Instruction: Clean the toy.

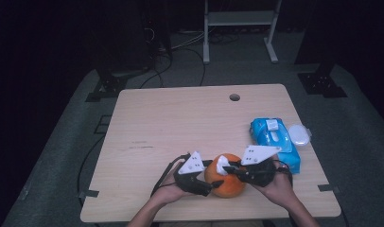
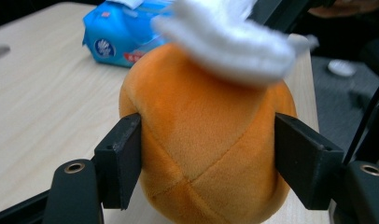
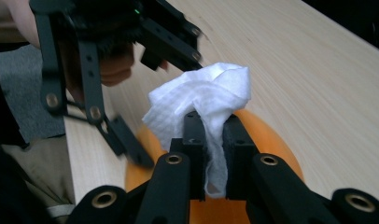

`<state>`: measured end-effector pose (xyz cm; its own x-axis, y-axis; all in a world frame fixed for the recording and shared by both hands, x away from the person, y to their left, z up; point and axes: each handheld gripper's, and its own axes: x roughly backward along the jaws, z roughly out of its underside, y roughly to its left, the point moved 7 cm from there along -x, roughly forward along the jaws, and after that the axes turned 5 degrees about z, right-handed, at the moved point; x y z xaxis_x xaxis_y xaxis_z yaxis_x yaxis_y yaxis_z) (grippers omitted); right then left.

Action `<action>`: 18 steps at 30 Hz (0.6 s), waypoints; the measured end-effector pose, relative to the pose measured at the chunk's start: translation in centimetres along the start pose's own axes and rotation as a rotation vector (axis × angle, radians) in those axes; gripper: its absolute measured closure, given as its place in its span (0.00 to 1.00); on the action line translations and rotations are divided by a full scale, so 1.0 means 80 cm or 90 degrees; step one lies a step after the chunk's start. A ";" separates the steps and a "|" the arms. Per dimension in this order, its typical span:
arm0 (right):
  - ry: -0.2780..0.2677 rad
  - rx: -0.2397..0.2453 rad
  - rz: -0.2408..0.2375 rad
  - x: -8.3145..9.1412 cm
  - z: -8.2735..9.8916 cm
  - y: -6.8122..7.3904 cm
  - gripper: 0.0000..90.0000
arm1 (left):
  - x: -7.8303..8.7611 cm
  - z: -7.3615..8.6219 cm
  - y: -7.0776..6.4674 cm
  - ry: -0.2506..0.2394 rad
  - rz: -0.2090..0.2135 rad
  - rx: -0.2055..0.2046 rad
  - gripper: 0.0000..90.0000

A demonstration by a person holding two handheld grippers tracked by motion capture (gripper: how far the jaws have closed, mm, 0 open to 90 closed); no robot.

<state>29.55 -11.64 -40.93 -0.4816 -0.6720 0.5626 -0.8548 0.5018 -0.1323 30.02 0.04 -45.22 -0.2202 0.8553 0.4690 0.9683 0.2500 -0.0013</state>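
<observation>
An orange plush ball [image 1: 231,183] sits near the front edge of the wooden table [image 1: 171,123]. My left gripper [image 1: 213,174] comes in from the left and has a jaw on each side of the ball [image 2: 201,140], with both pads against its fabric. From the right, my right gripper [image 1: 229,167] reaches over the top of the ball, shut on a crumpled white wipe [image 1: 222,163]. In the right gripper view the wipe [image 3: 201,93] bunches out above the closed jaws, with the ball [image 3: 271,140] beneath. The wipe [image 2: 225,42] lies blurred across the ball's top.
A blue pack of wet wipes [image 1: 275,139] lies right of the ball, with its white lid [image 1: 299,134] flipped open beside it. A round cable hole [image 1: 234,97] is at the table's far edge. The table's front edge is just behind both hands.
</observation>
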 end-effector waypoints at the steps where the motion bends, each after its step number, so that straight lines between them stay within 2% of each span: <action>1: 0.003 0.017 0.001 -0.001 -0.003 0.005 0.90 | 0.000 0.000 -0.001 0.003 0.000 -0.006 0.33; 3: 0.018 0.045 0.015 -0.001 -0.002 0.007 0.90 | 0.000 0.005 0.003 0.000 0.007 0.006 0.33; 4: 0.020 0.042 0.016 0.000 0.001 0.004 0.90 | 0.001 0.007 0.005 -0.005 0.011 0.019 0.33; 6: 0.031 0.017 0.020 0.002 0.012 -0.010 0.90 | 0.000 0.010 0.011 -0.015 0.016 0.060 0.27; 8: 0.028 -0.020 0.020 0.003 0.026 -0.024 0.90 | -0.002 0.014 0.020 -0.013 0.024 0.119 0.18; 9: 0.028 -0.020 0.020 0.003 0.026 -0.024 0.90 | -0.002 0.014 0.020 -0.013 0.024 0.119 0.14; 10: 0.012 -0.066 0.010 0.009 0.035 -0.036 0.90 | -0.006 0.017 0.021 -0.017 0.044 0.156 0.14; 11: 0.006 -0.079 0.008 0.011 0.037 -0.040 0.90 | -0.009 0.019 0.019 -0.025 0.066 0.172 0.17; 12: 0.001 -0.090 0.003 0.012 0.037 -0.040 0.90 | -0.011 0.018 0.016 -0.033 0.073 0.172 0.26; 14: -0.007 -0.093 -0.002 0.007 0.033 -0.036 0.91 | -0.009 0.011 0.013 -0.051 0.065 0.159 0.37; 15: -0.009 -0.088 0.004 0.005 0.030 -0.033 0.91 | -0.004 0.006 0.014 -0.064 0.062 0.148 0.40; 16: -0.009 -0.088 0.004 0.005 0.030 -0.033 0.91 | -0.004 0.006 0.014 -0.064 0.062 0.148 0.41; 17: -0.038 -0.088 0.014 0.012 0.014 -0.031 0.91 | 0.013 -0.009 0.018 -0.101 0.042 0.115 0.41; 18: -0.048 -0.084 0.018 0.016 0.007 -0.031 0.91 | 0.013 -0.009 0.018 -0.101 0.042 0.115 0.41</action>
<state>30.93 -14.05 -40.37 -0.5221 -0.6937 0.4961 -0.8105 0.5847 -0.0354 31.28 0.97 -44.05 -0.1870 0.9296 0.3175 0.9472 0.2563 -0.1925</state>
